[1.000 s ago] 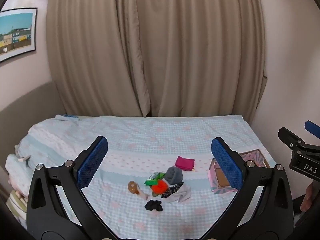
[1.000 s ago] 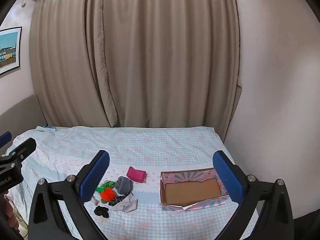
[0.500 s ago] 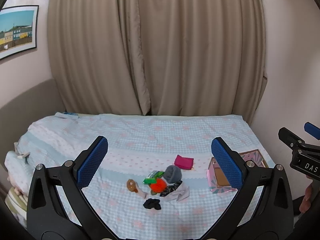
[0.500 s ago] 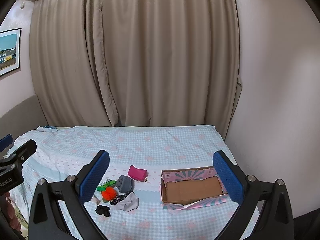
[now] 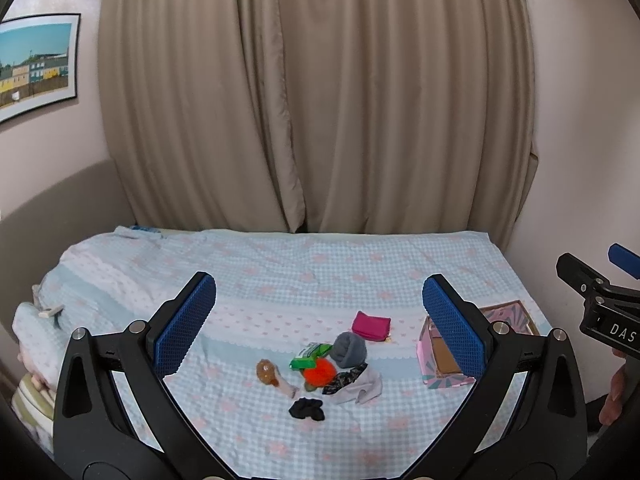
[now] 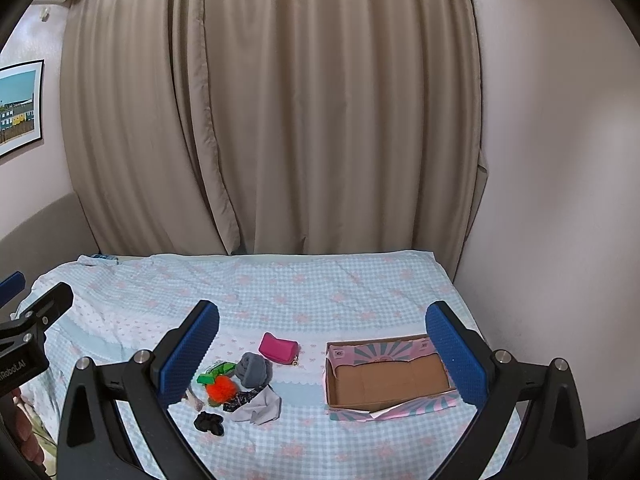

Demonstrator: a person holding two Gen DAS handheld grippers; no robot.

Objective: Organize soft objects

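Pile: as we look down, the small heap of soft cloth items (image 6: 236, 392) lies on the blue checked bedspread (image 6: 320, 300), unmoved since before.
Box: our open pink cardboard box (image 6: 390, 380) sits beside it, apart.
Grippers: left gripper (image 5: 319, 320) and right gripper (image 6: 322, 346) hang above, jaws still spread wide, empty.
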